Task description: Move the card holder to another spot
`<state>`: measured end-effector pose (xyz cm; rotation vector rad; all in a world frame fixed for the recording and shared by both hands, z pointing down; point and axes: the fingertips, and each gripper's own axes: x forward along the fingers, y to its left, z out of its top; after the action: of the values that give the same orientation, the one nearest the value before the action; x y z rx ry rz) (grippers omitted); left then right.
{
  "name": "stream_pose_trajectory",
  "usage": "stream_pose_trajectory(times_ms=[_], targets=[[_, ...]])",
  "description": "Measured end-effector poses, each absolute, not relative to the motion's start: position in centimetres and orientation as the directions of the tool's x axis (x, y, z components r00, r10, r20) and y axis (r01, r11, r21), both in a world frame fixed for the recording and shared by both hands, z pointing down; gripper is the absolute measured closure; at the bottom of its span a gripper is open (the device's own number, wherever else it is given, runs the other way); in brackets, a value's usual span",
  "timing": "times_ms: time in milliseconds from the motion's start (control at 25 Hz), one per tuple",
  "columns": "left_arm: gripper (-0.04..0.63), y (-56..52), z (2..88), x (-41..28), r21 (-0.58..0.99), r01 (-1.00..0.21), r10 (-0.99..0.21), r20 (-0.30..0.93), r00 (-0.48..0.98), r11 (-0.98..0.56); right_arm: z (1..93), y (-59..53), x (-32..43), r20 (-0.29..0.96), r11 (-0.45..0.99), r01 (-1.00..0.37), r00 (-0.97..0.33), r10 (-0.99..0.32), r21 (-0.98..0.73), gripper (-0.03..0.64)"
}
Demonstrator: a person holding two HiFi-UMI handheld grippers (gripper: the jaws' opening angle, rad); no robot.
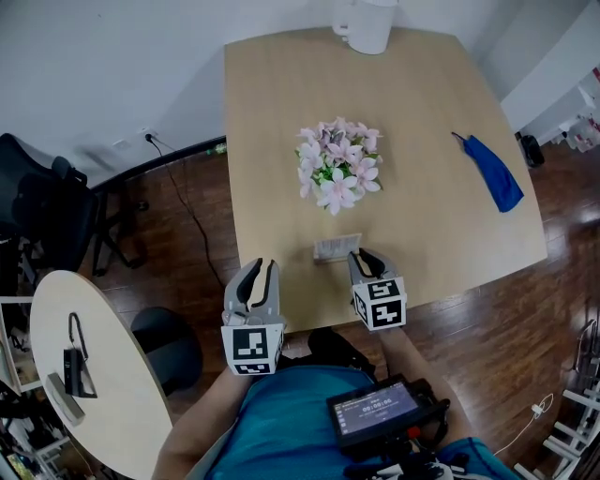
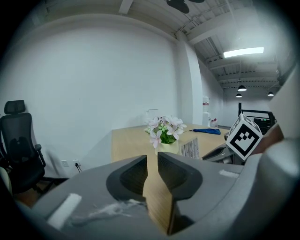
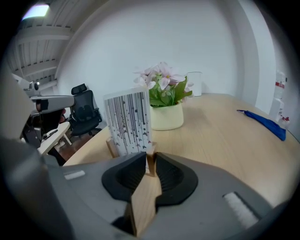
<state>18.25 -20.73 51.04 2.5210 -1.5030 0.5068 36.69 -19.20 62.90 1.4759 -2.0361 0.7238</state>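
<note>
The card holder (image 1: 336, 247), a low wooden base with a white barcode-striped card (image 3: 127, 123) standing in it, sits near the front edge of the light wooden table (image 1: 441, 234). My right gripper (image 1: 364, 255) is at its right end, and in the right gripper view (image 3: 150, 158) the jaws are shut on the end of the wooden base. My left gripper (image 1: 262, 266) hovers at the table's front left edge, left of the holder and apart from it. Its jaws (image 2: 152, 159) stand a narrow gap apart with nothing between them. The holder (image 2: 190, 148) shows ahead to the right.
A pot of pink and white flowers (image 1: 337, 173) stands just behind the holder. A blue cloth (image 1: 492, 173) lies at the right and a white jug (image 1: 367, 23) at the far edge. A round side table (image 1: 94, 375) and a black office chair (image 1: 47, 206) are at the left.
</note>
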Motion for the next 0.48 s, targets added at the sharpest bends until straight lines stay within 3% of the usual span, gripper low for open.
stream_pose_trajectory(times_ms=[480], targets=[[0.523, -20.1, 50.8, 16.6, -0.017, -0.886, -0.831, 0.355, 0.428, -0.464, 62.6, -19.1, 37.1, 0.683, 0.210, -0.969, -0.241, -0.689, -0.130, 0.577]])
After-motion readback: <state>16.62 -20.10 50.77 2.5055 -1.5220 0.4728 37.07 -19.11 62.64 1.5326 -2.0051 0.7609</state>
